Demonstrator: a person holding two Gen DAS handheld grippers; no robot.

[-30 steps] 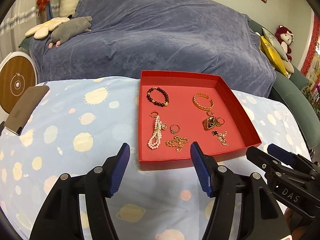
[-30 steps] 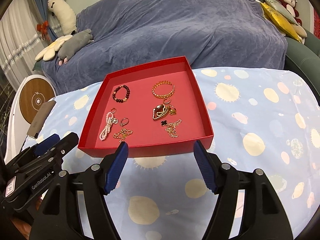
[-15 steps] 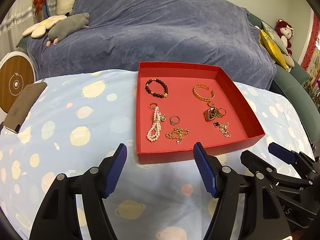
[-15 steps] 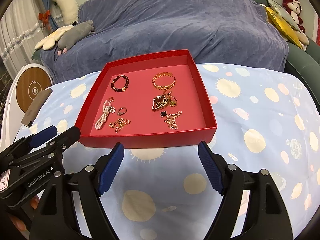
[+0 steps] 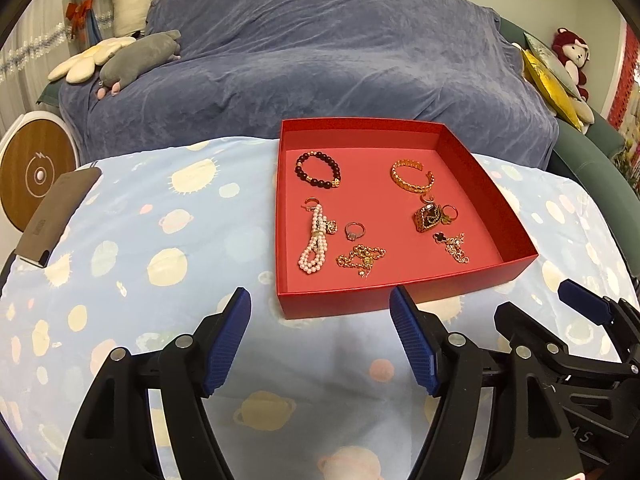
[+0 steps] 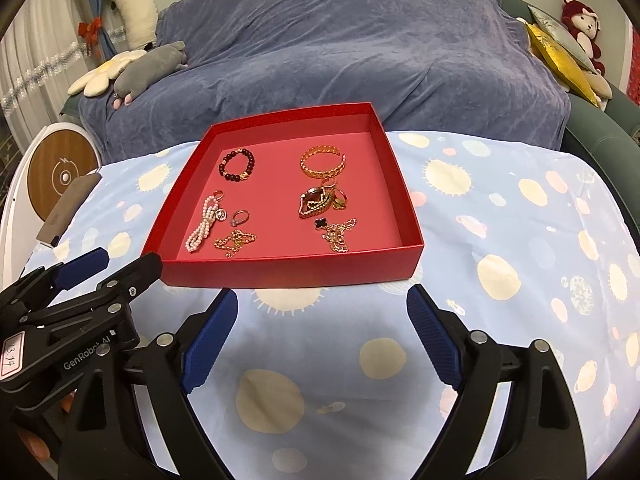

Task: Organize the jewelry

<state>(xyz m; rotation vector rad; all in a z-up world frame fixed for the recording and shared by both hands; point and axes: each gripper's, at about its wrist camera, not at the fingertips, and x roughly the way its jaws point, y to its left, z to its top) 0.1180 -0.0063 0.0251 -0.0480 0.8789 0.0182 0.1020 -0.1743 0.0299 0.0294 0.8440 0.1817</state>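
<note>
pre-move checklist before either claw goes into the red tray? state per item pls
1. Left claw open and empty: ok.
2. Right claw open and empty: ok.
3. Both claws short of the red tray, over the patterned cloth, touching no jewelry: ok.
4. Pieces lying apart enough for a single pick: dark bead bracelet and gold bangle ok; ring cluster by the bangle not ok, bunched.
5. Gold chain free of the pearl strand: ok, a gap shows.
6. Destination for sorted pieces: cannot tell, no dividers in view.
</note>
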